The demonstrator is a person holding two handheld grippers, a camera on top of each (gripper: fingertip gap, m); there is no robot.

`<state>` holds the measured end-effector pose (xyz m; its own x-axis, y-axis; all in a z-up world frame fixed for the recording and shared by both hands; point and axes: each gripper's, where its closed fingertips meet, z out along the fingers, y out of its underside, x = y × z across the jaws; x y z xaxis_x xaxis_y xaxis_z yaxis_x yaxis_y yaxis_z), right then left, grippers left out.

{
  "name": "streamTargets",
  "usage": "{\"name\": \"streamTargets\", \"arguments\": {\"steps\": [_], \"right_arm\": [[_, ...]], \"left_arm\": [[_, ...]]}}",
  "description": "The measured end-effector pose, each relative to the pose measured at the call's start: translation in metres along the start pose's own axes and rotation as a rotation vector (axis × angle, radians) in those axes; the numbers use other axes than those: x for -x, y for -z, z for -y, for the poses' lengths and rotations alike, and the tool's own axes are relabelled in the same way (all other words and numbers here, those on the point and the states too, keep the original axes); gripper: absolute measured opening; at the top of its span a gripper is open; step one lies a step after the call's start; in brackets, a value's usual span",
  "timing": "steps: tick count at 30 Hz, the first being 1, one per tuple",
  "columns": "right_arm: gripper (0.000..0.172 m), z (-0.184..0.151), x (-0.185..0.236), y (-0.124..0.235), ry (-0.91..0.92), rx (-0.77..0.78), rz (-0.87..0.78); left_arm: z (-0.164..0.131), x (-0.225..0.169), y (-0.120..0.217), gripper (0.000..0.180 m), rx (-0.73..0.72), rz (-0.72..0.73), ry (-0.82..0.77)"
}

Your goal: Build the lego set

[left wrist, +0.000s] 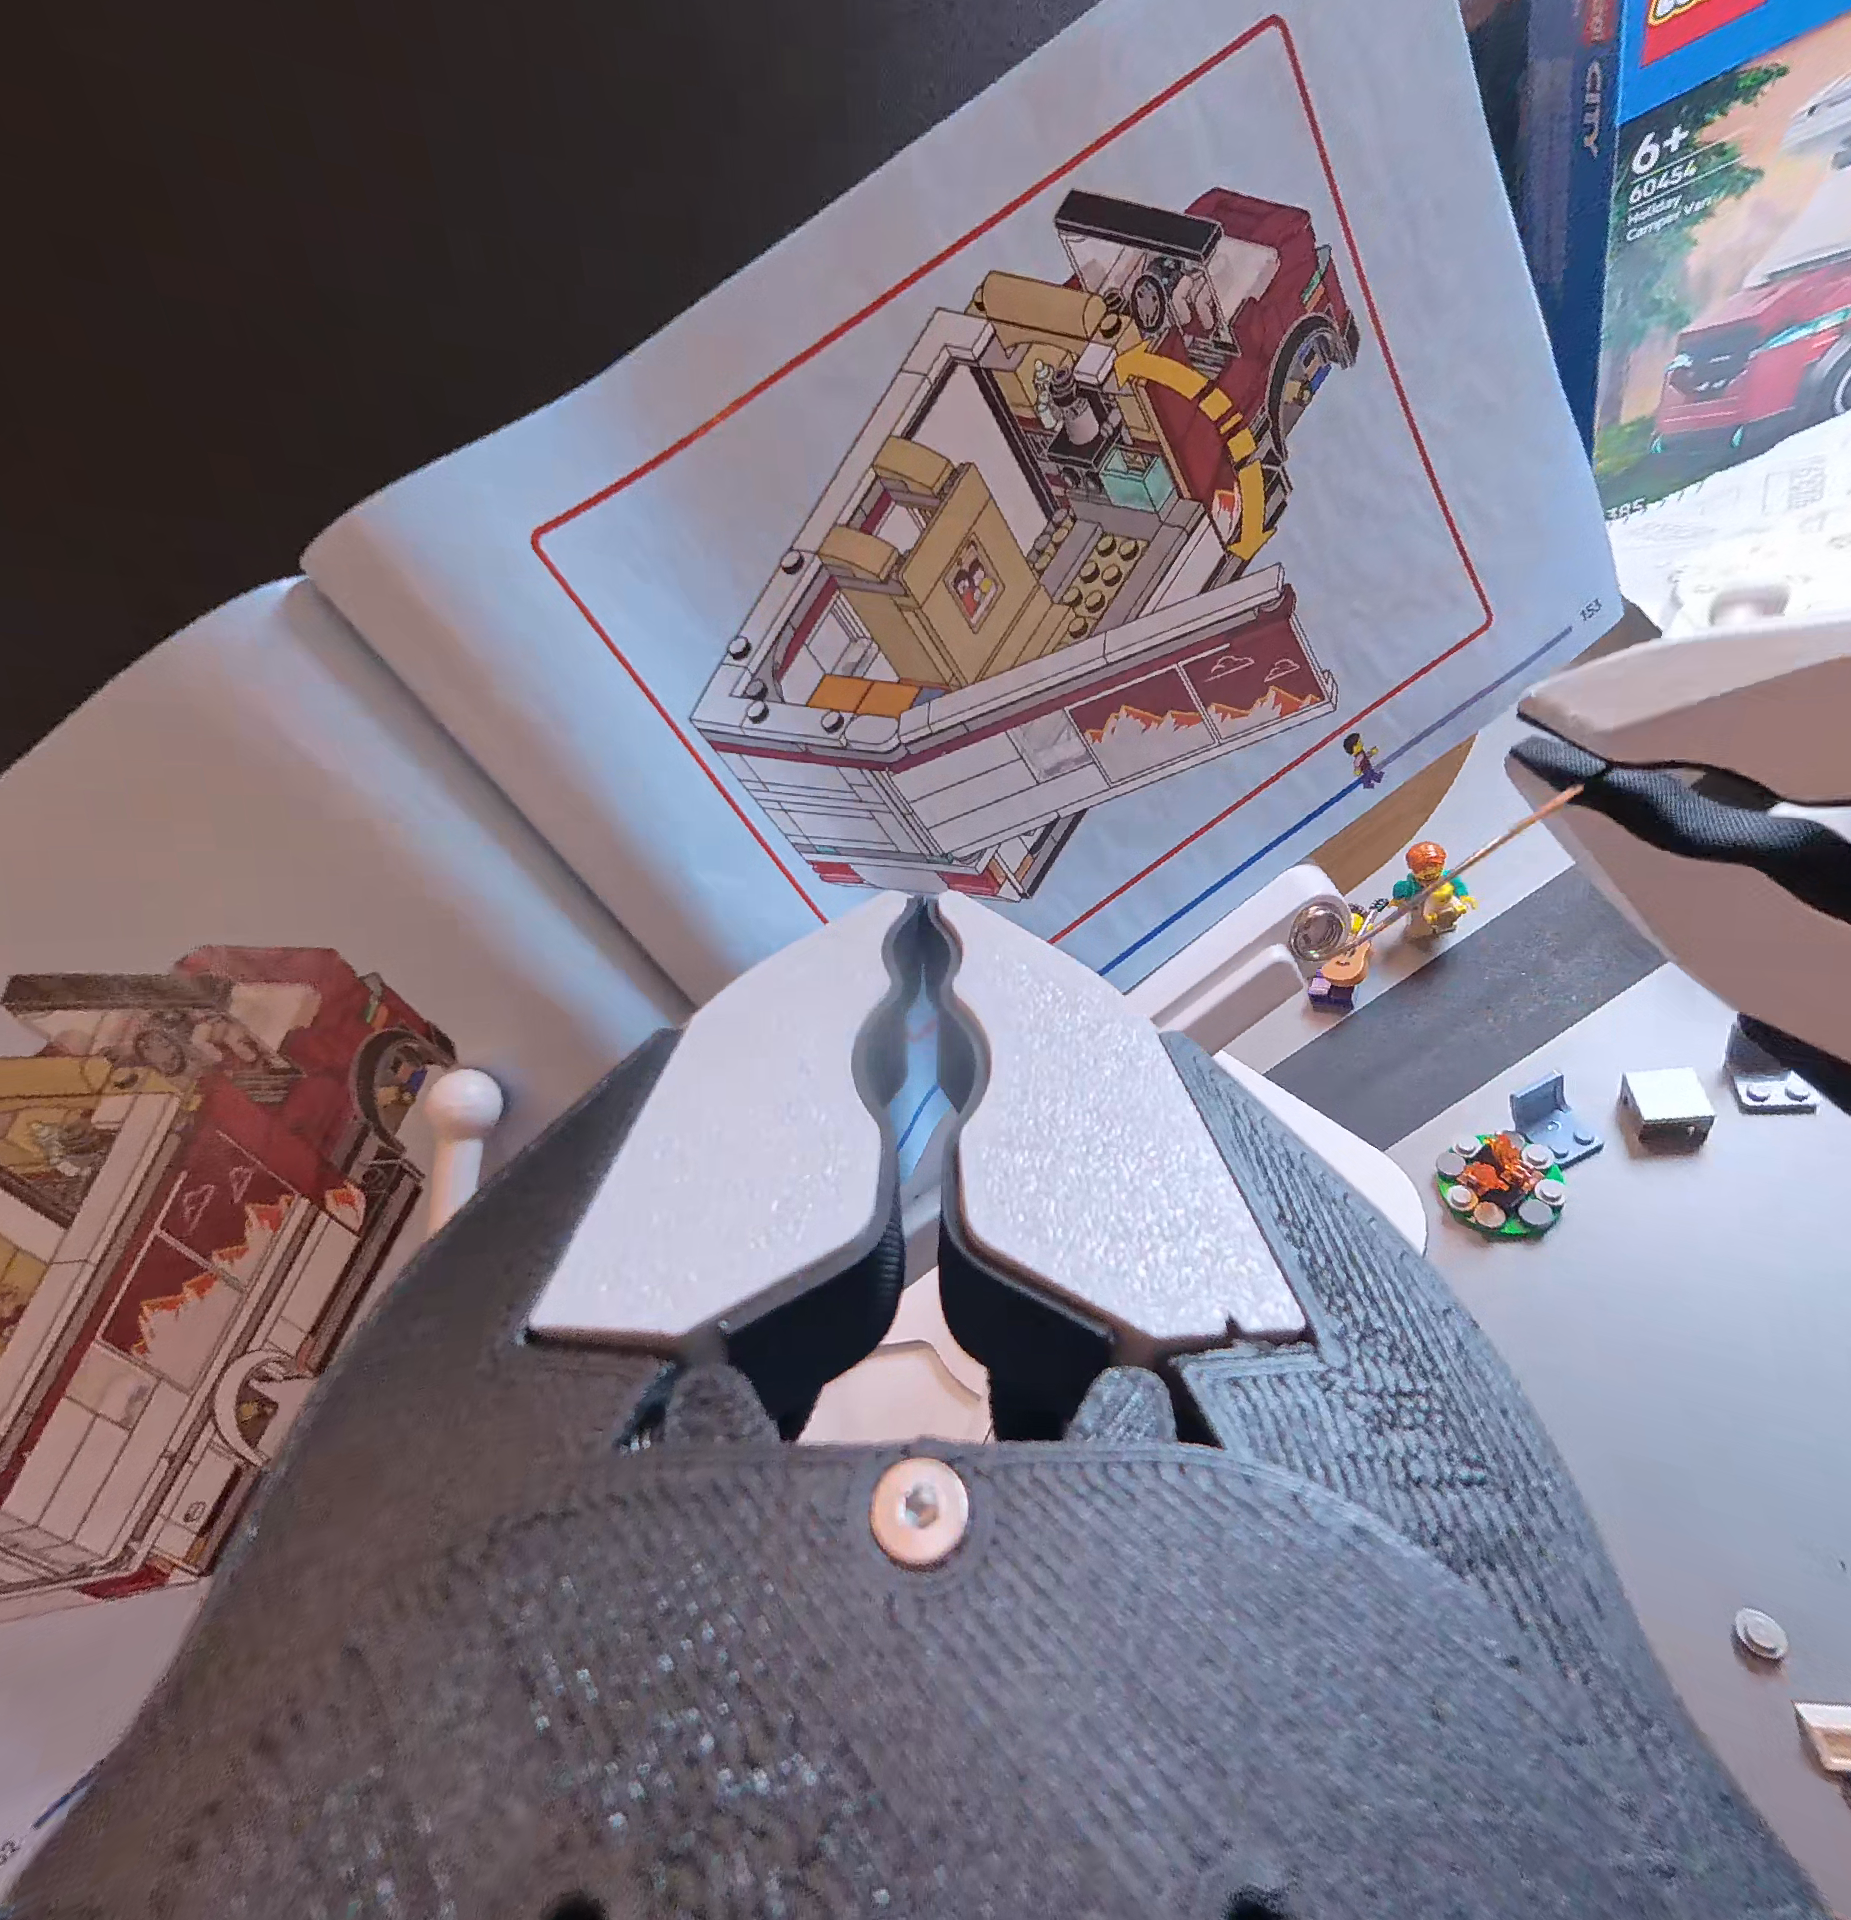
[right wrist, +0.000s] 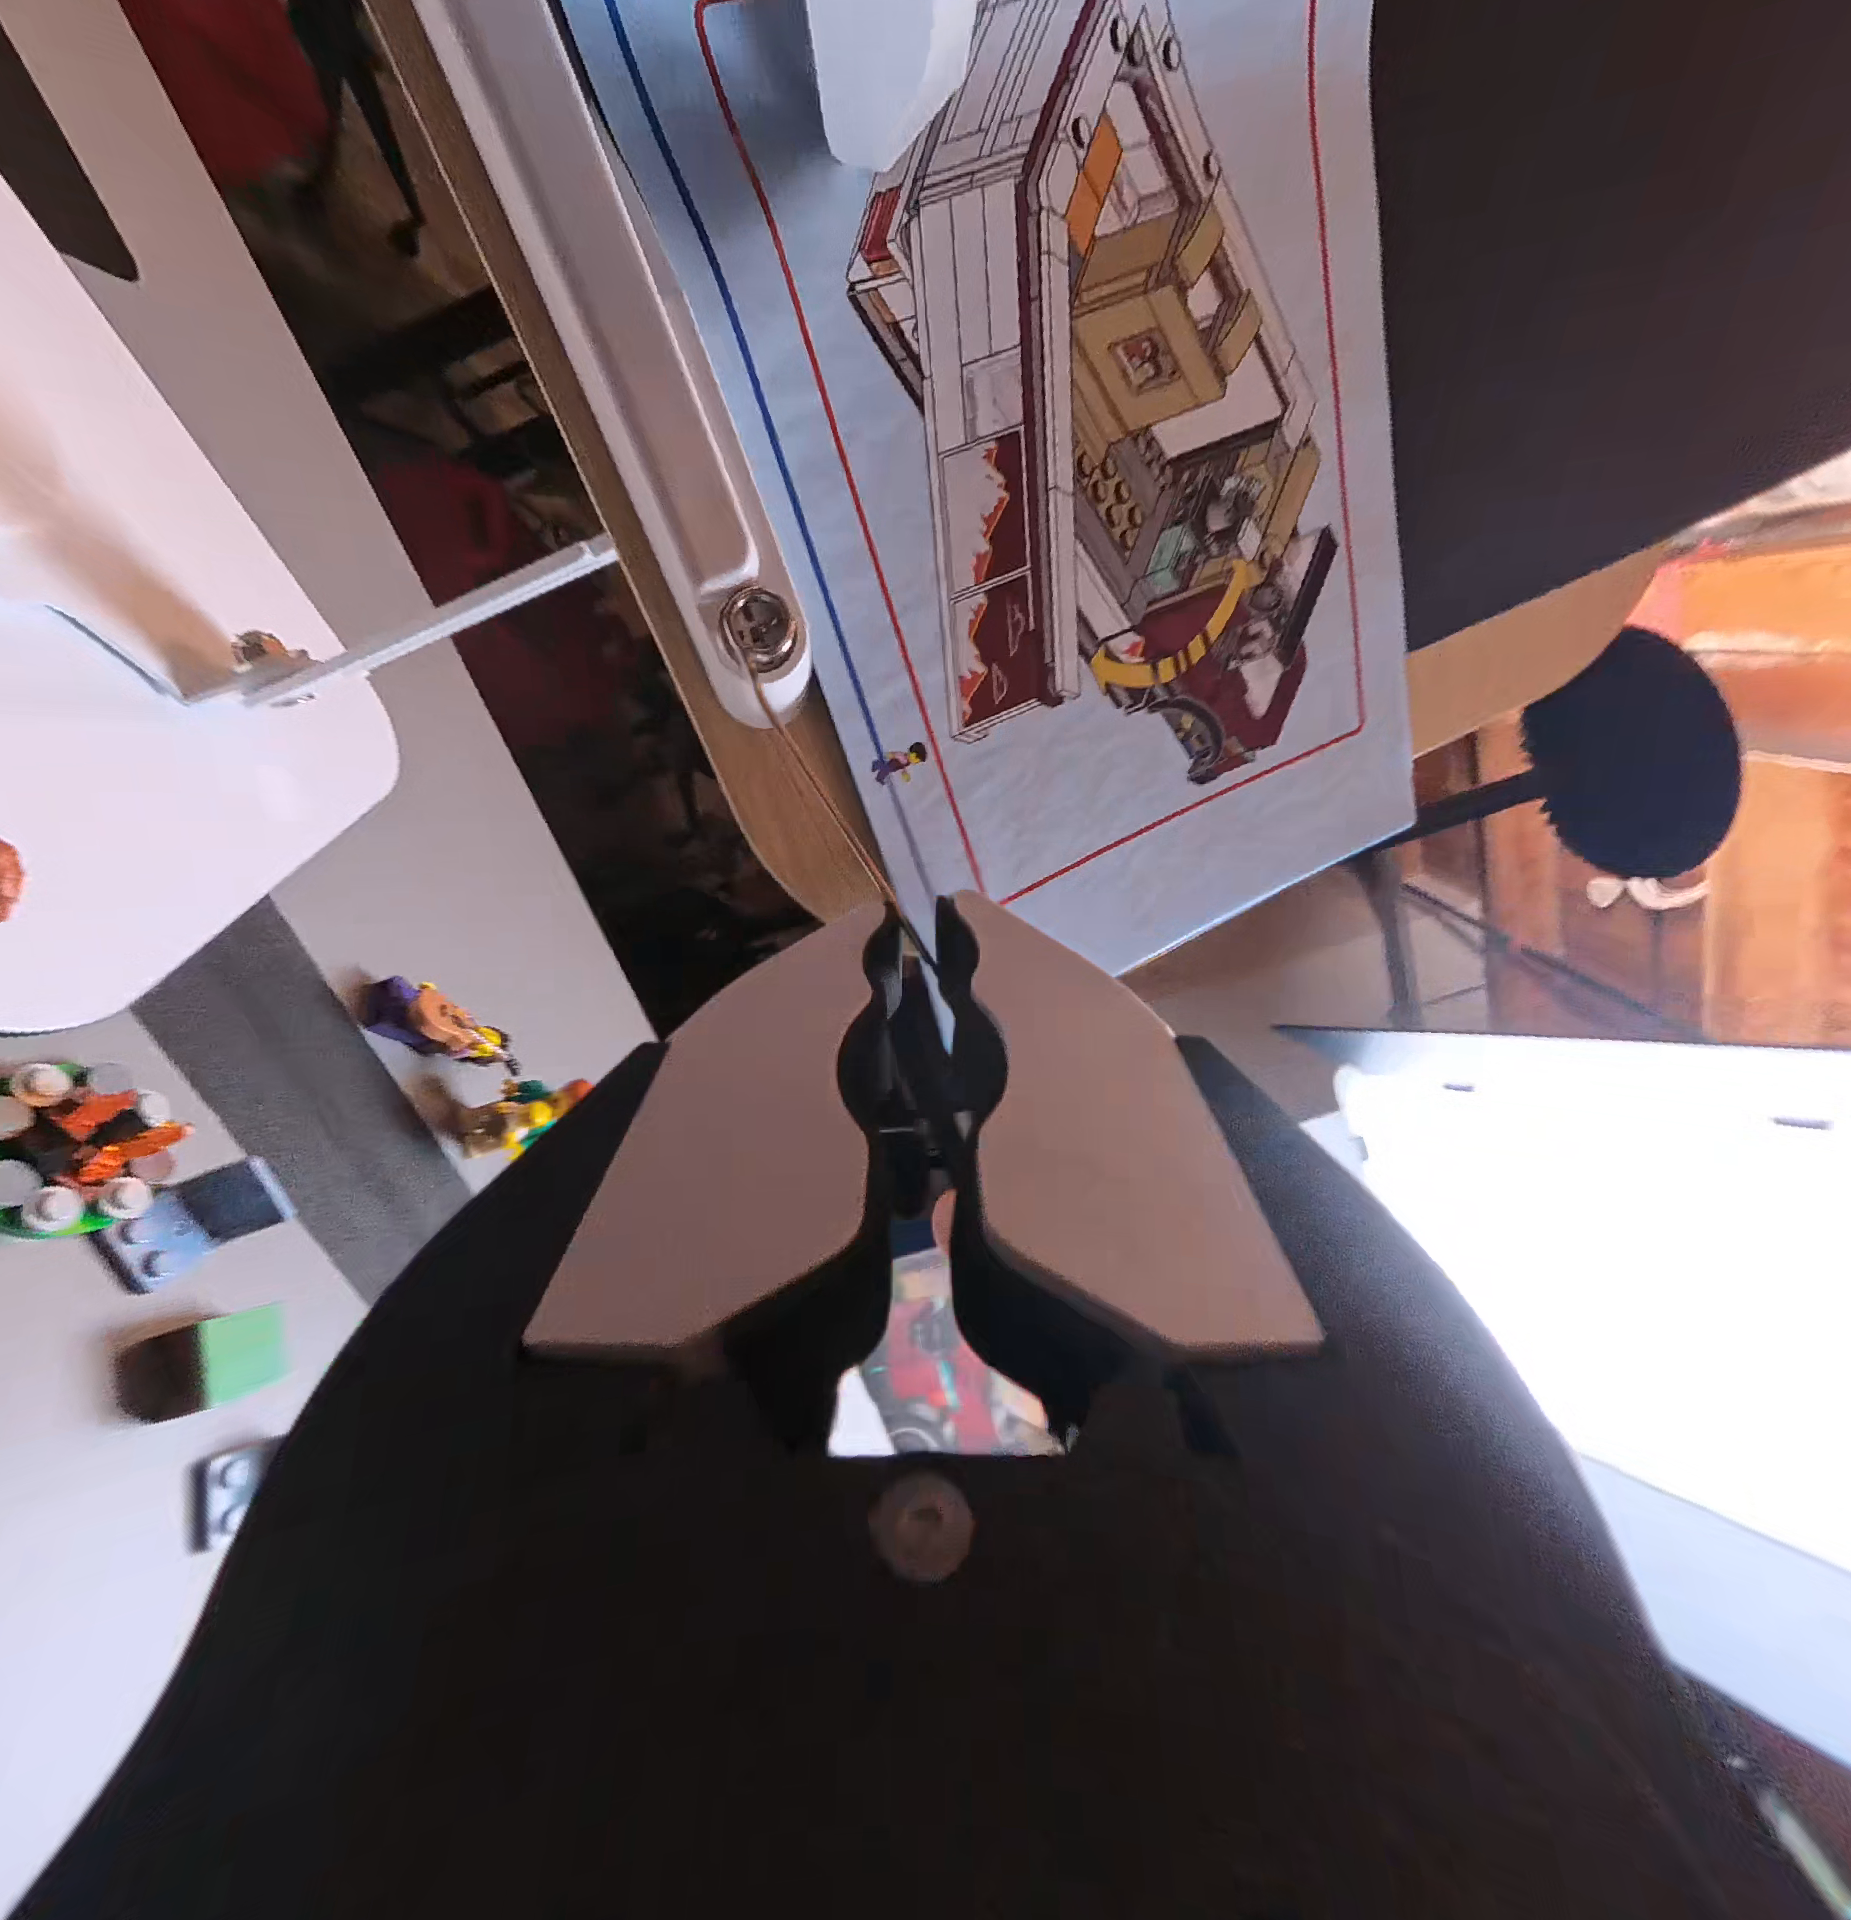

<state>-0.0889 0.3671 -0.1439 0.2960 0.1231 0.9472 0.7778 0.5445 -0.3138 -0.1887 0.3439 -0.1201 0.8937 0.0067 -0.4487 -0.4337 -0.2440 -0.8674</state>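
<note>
The left tool (left wrist: 923, 920) is pinched tight on the lower edge of the raised page (left wrist: 1056, 520) of the instruction booklet (left wrist: 277, 831). The right tool (right wrist: 921, 920) grips the same page's outer corner, jaws narrow, the sheet running edge-on between its fingers. From the booklet's spine, the page stands up and away, both tools at its free edge. Two minifigures (left wrist: 1399, 914) stand on the table (left wrist: 1627, 1403) just beyond that page.

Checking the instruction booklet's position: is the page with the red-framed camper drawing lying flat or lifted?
Lifted. The page stands up from the open booklet, its lower edge between the left gripper's closed fingers.
</note>
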Motion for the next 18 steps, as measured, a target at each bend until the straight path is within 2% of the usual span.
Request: {"name": "streamTargets", "arguments": {"steps": [4, 7, 11, 13, 18], "right_arm": [[0.008, 0.014, -0.016, -0.006, 0.219, -0.046, -0.001], [0.008, 0.015, -0.013, -0.017, 0.337, -0.116, 0.105], [0.011, 0.015, -0.013, -0.021, 0.264, -0.168, 0.183], [0.022, 0.016, -0.017, -0.017, 0.202, -0.156, 0.16], [0.036, 0.019, -0.023, 0.016, -0.156, -0.17, 0.213]], "left_arm": [[-0.001, 0.0, 0.001, 0.0, -0.007, -0.03, 0.03], [-0.001, 0.0, 0.003, 0.0, -0.018, -0.046, 0.051], [-0.004, -0.003, 0.003, 0.0, -0.037, -0.064, 0.074], [-0.004, -0.003, 0.005, 0.0, -0.06, -0.064, 0.068], [-0.001, -0.003, 0.018, 0.0, -0.12, -0.097, 0.121]]}}
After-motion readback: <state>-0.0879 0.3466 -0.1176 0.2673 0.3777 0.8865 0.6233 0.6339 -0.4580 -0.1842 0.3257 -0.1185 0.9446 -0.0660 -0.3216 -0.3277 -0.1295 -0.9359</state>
